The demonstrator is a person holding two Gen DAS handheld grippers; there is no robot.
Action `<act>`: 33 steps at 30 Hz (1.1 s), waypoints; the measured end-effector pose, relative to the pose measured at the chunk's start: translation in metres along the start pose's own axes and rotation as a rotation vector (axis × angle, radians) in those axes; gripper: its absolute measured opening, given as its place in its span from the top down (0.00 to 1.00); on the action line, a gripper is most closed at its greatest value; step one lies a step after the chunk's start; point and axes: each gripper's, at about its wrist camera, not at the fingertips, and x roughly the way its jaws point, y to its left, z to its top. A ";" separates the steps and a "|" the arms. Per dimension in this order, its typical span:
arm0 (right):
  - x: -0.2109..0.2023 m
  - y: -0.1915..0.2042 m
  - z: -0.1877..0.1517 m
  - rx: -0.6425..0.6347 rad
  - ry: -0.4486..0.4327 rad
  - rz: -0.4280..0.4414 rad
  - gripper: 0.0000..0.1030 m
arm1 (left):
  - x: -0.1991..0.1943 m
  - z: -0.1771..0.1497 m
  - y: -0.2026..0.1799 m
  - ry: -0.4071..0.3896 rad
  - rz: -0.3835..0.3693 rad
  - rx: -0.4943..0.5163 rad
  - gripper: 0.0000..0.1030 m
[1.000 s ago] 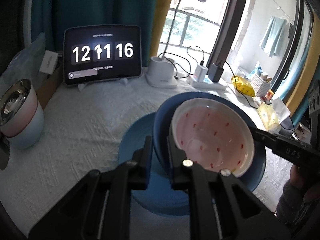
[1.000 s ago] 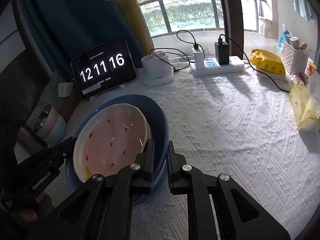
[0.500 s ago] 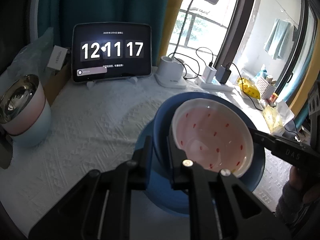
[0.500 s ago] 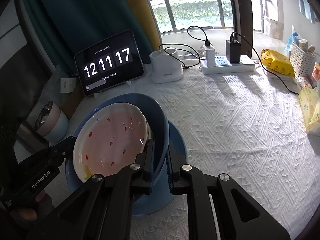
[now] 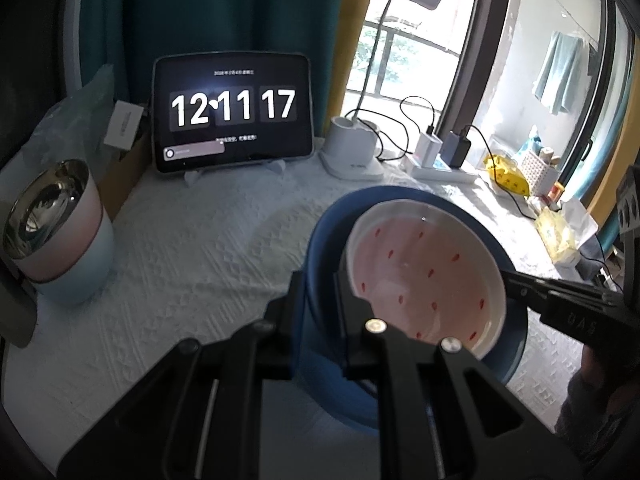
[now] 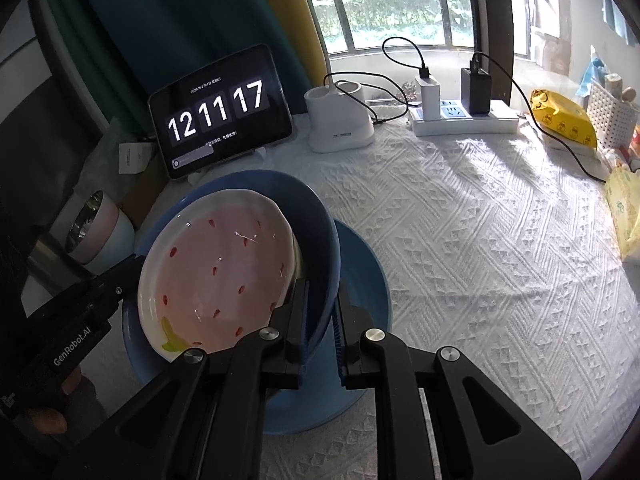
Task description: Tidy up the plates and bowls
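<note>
Bowl: I see the blue bowl [image 6: 320,232] tilted, mouth up.
Left jaws: clamped on its rim.
Right jaws: clamped on the opposite rim.

Both pictures are lit by daylight from the window [image 6: 400,4] at the back. The white tablecloth [image 6: 480,240] is striped with sun and soft shadow. The glass is washed out by glare in the left wrist view. Small shiny spots are seen on the pink plate [image 6: 224,276]. The dark curtain [image 5: 224,12] is left dim. Straight lines are bent near the edges, and the corners are blacked out. The near black arms are a little blurred.
</note>
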 end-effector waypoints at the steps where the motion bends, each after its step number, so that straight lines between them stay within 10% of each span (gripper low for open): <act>1: 0.000 0.000 0.000 0.001 0.000 0.000 0.86 | 0.000 0.000 0.000 -0.002 0.001 0.003 0.88; 25: -0.001 0.010 -0.003 -0.081 -0.012 -0.111 0.83 | -0.002 -0.003 -0.012 -0.018 0.075 0.056 0.84; 33: -0.009 0.006 -0.009 -0.077 -0.014 -0.156 0.59 | -0.016 -0.005 -0.020 -0.035 0.110 0.076 0.80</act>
